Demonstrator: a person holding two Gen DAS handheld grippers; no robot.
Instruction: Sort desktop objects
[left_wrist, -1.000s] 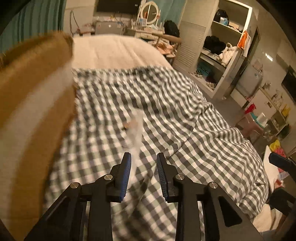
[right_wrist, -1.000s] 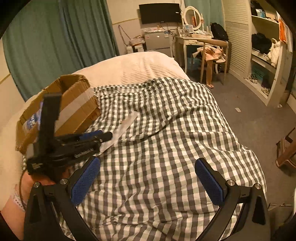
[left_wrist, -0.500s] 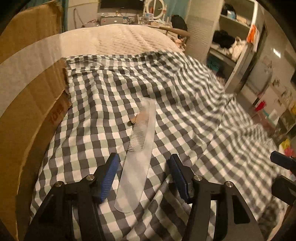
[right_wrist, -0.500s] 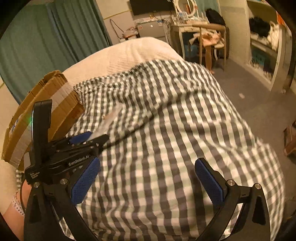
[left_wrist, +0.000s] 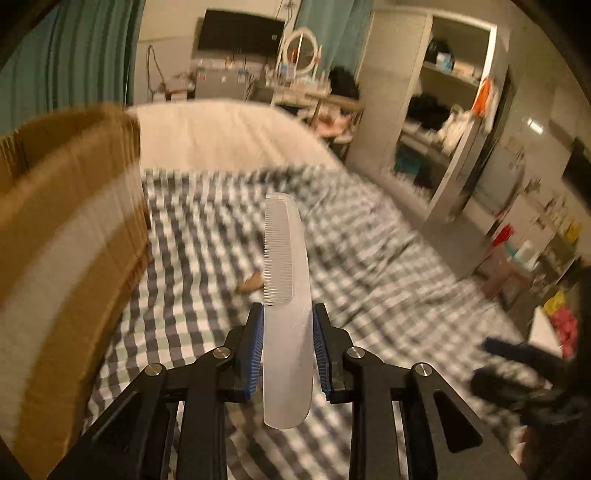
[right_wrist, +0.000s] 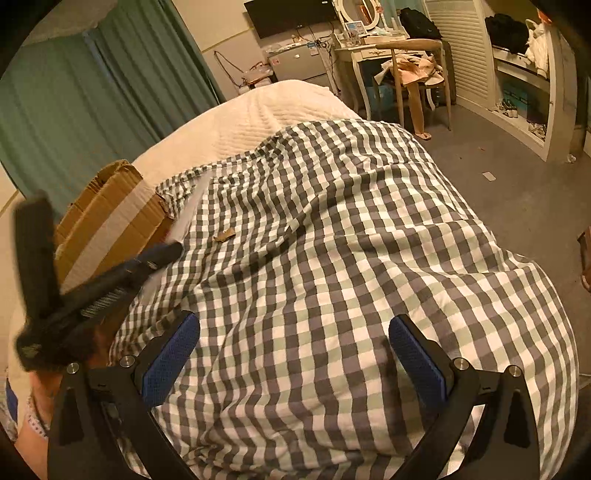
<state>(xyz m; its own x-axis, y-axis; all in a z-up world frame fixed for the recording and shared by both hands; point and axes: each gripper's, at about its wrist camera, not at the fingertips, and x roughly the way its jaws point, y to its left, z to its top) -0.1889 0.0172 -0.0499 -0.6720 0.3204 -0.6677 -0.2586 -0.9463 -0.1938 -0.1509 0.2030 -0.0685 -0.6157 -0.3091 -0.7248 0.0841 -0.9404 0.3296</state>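
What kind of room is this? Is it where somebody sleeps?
Most likely a bedroom. There is a bed with a checked blanket, a dressing table with a round mirror and a chair beside it, and open shelves holding bags and clothes.

A checked blanket (right_wrist: 332, 258) covers the bed (right_wrist: 280, 107). Far off stand teal curtains (right_wrist: 92, 96), a wall television (right_wrist: 288, 14), and a wooden chair (right_wrist: 413, 70) to the right.

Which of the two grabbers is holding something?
The left gripper: its blue fingers pinch the white comb. The right gripper gapes wide open, holding nothing.
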